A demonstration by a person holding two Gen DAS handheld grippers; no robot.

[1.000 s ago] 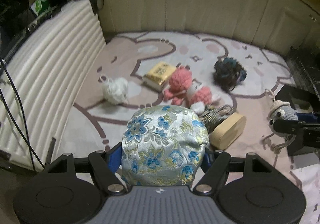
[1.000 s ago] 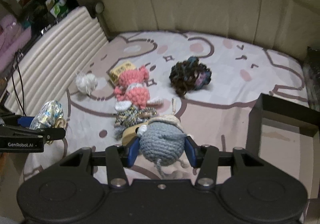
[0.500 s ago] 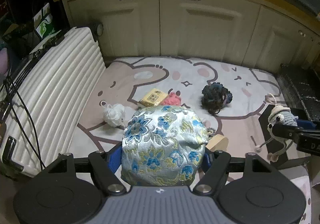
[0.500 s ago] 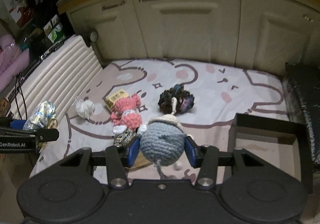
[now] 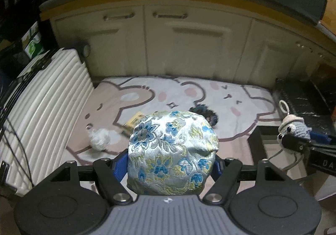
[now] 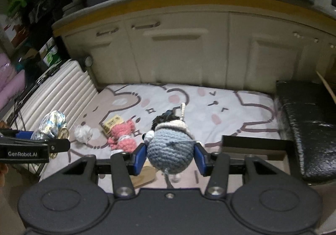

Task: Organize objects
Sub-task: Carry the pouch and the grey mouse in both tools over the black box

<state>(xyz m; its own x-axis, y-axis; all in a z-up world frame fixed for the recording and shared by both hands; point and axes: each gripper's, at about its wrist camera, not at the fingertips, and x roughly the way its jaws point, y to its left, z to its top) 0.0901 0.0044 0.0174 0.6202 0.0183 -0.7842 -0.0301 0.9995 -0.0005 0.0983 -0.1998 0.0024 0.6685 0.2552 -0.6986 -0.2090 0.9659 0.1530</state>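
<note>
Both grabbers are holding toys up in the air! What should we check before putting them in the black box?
1. Left gripper jaws clamped on the flowery pouch: ok.
2. Right gripper jaws clamped on the blue crochet toy: ok.
3. Both toys lifted clear of the bear mat: ok.
4. Black box open on top: ok.
5. Black box has room inside: cannot tell, the inside is hidden.
6. Toy's dangling cord clear of the box rim: cannot tell.
</note>
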